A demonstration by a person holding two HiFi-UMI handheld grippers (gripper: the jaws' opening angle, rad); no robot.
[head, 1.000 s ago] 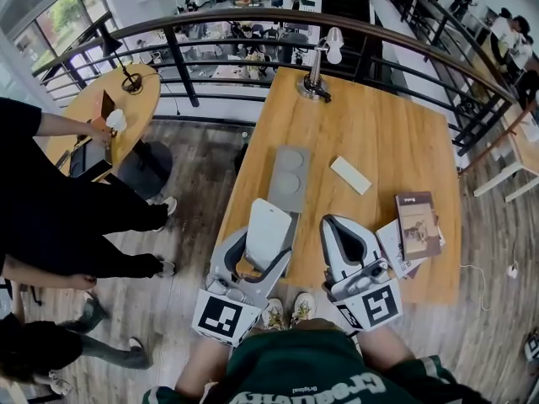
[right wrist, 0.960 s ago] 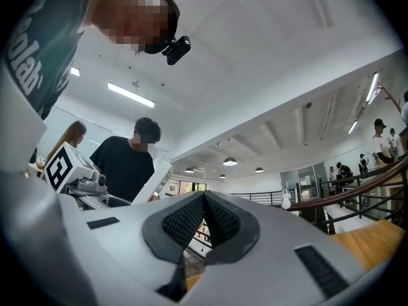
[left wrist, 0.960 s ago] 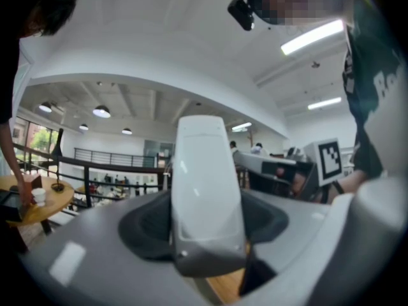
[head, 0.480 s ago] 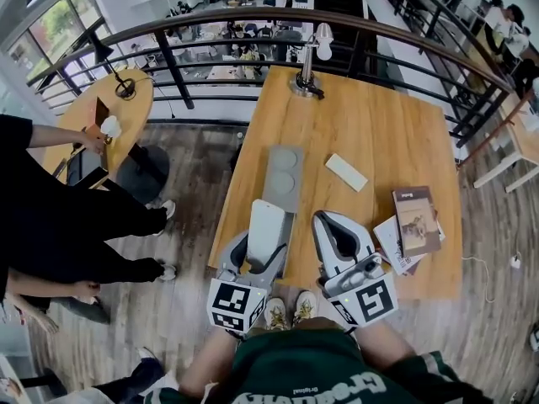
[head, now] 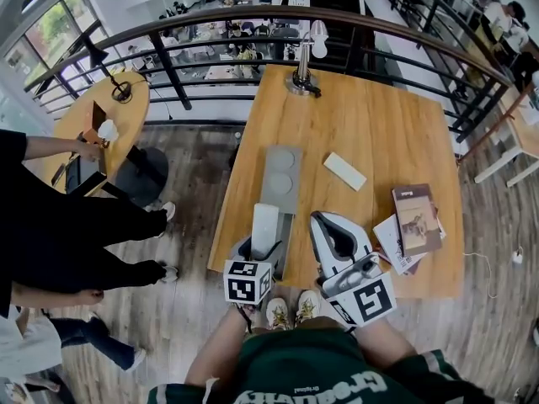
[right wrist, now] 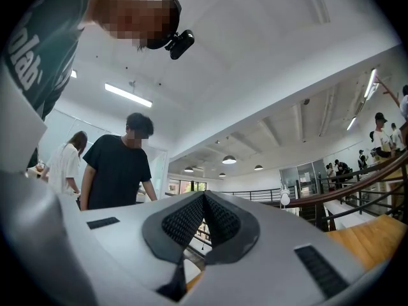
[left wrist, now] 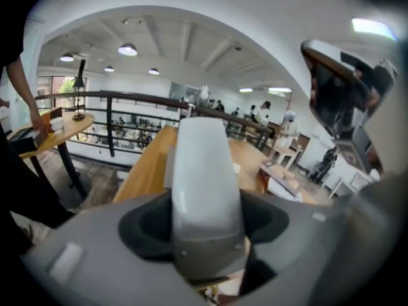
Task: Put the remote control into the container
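Wood of a small round table [head: 99,112] sits at my far left with a person in black [head: 59,200] reaching to it. It is well apart from the long wooden table [head: 379,133] I work at.

My left gripper [head: 266,247] is at that table's near left corner. Its jaws are set wide and clamped on the white remote control [head: 264,222], with the pads pressing both long sides. The remote's long axis runs along the jaws, straight away from me toward the far end of the table, rounded end leading. From the head view it overlaps the near half of the grey container [head: 282,162]. This is a long tray with two round recesses, lying lengthwise close to the table's left edge. Whether the remote touches it I cannot tell. The marker cube [head: 247,282] carries only a black-and-white square pattern, no words.

Bare wood lies beyond the tray up to the lamp [head: 303,81] at the far edge, with the railing [head: 210,23] just behind. Right of the tray a white slab [head: 346,171] lies askew with open wood all round it.

My right gripper [head: 327,222] is just beside the left one, near the near edge, jaws closed together on nothing. Books [head: 414,219] sit by the right edge; the top cover's title is too small to read. Lettering on my green sweatshirt [head: 312,377] shows upside down, and I cannot read it surely.
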